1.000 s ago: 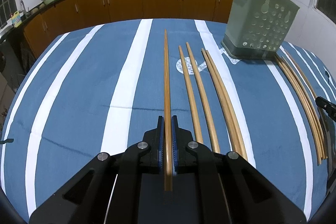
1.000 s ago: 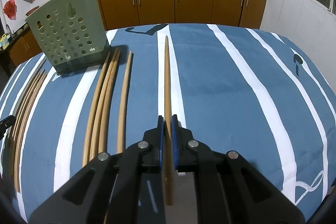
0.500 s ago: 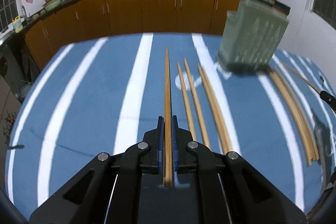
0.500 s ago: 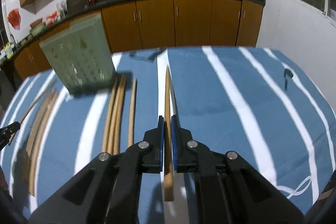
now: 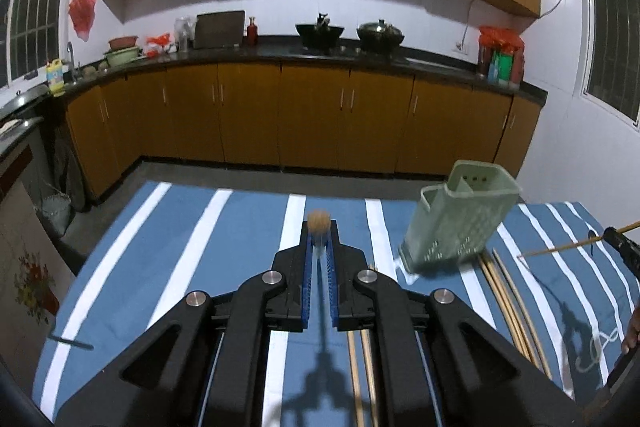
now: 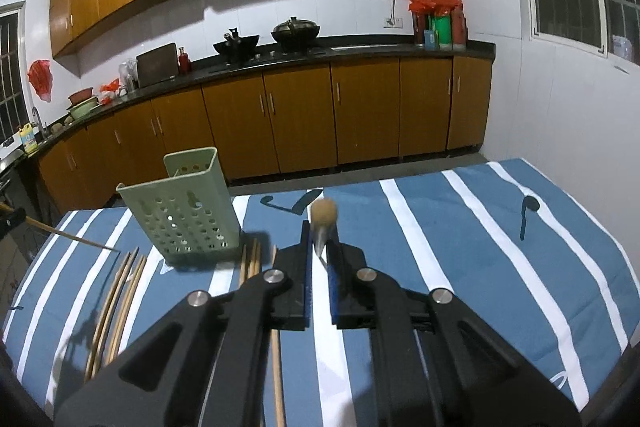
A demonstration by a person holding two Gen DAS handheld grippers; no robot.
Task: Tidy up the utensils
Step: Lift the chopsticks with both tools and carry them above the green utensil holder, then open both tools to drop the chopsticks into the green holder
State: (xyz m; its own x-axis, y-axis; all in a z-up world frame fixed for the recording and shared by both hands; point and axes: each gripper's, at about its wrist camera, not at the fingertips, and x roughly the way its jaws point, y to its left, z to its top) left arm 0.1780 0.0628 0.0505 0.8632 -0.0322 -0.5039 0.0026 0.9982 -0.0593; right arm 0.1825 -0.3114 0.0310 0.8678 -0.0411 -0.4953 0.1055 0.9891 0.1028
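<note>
My left gripper (image 5: 319, 247) is shut on a wooden chopstick (image 5: 319, 221), held above the table and pointing straight away so only its blurred tip shows. My right gripper (image 6: 320, 247) is shut on another chopstick (image 6: 324, 213), also seen end-on. The green perforated utensil holder (image 5: 452, 223) stands upright to the right of the left gripper; in the right wrist view the holder (image 6: 182, 215) is to the left. Several chopsticks (image 5: 508, 303) lie on the striped cloth beside it, and more chopsticks (image 6: 116, 303) show in the right wrist view.
The table has a blue and white striped cloth (image 5: 192, 239). The other gripper's chopstick (image 5: 568, 247) shows at the far right of the left view. Wooden kitchen cabinets (image 6: 300, 119) and a counter with woks stand beyond the table.
Both grippers have lifted their chopsticks off the cloth and tilted up, so the sticks now point away and the views show the kitchen wall.
</note>
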